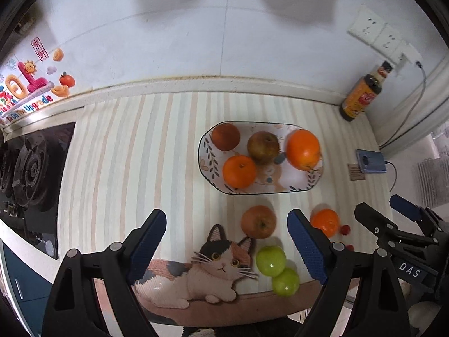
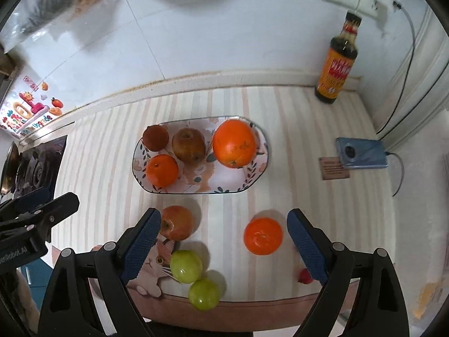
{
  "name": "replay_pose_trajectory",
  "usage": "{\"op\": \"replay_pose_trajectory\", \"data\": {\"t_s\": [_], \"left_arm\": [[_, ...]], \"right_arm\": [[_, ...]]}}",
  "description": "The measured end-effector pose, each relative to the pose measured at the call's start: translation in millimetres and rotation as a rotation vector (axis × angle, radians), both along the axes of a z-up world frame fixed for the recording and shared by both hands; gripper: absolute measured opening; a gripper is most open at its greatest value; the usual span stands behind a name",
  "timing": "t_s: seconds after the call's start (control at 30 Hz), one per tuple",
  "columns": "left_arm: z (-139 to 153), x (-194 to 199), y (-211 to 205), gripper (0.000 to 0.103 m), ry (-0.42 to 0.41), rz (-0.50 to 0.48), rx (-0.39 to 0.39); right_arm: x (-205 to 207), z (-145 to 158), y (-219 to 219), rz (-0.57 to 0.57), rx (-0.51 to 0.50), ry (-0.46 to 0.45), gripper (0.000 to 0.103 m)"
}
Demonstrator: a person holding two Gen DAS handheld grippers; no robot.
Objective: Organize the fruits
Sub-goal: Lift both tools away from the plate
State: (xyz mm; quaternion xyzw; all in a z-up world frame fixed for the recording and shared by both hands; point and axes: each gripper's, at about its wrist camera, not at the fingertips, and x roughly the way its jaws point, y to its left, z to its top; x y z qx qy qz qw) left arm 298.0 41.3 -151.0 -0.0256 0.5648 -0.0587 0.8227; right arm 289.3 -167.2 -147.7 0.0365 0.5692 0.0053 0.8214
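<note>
A patterned oval plate [image 1: 297,188] [image 2: 252,177] holds a large orange [image 1: 303,149] [image 2: 234,143], a small orange [image 1: 239,171] [image 2: 162,170], a brownish apple [image 1: 263,146] [image 2: 188,145] and a dark red fruit [image 1: 225,136] [image 2: 155,137]. In front of it on the striped mat lie a red apple [image 1: 258,221] [image 2: 177,222], a mandarin [image 1: 325,222] [image 2: 263,235], two green apples [image 1: 270,261] [image 2: 186,266] [image 1: 285,282] [image 2: 204,293] and small red cherry tomatoes [image 1: 345,229] [image 2: 305,276]. My left gripper [image 1: 227,252] is open and empty above the cat picture. My right gripper [image 2: 224,250] is open and empty above the loose fruit.
A sauce bottle [image 1: 362,95] [image 2: 338,61] stands at the back right by the wall sockets. A blue phone [image 1: 370,160] [image 2: 362,153] on a cable and a small card [image 2: 334,168] lie at the right. A gas stove [image 1: 31,168] is at the left.
</note>
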Motion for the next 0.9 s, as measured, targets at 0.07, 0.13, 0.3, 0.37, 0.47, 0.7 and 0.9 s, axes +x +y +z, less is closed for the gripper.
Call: {"op": "replay_pose_trajectory", "data": {"t_s": [0.07,0.13,0.3,0.37,0.47,0.7,0.9], "left_arm": [[8.3,-8.1,-1.4,0.088,-0.018,-0.006,-0.003],[17.8,-16.9,-2.7,0.088,-0.037,-0.008,-0.007],[32.9,-33.9,-7.9,0.088,-0.064,-0.021,-0.009],[35.8,-39.3,-9.4,0.088,-0.066,-0.023,-0.020],[39.2,-46.1,-11.7,0.088,-0.072,-0.021,-0.028],[36.1,-47.4,-19.2,0.088,-0.061,0.009,-0.012],[4.2,-30.1,-24.9,0.101,-0.016,0.067,0.039]], "right_arm": [[-9.2,10.5,0.0,0.003,0.001,-0.012,0.093],[-16.1,18.1,0.2,0.007,0.000,-0.022,0.093],[-35.8,36.8,-1.0,0.008,0.014,-0.055,0.093],[-43.7,45.1,-2.1,0.004,0.028,-0.074,0.093],[-51.6,55.2,-4.1,-0.002,0.041,-0.096,0.093],[-56.4,61.7,-12.7,0.002,0.110,-0.098,0.094],[-36.9,26.1,-37.4,-0.009,0.122,-0.025,0.098]]}}
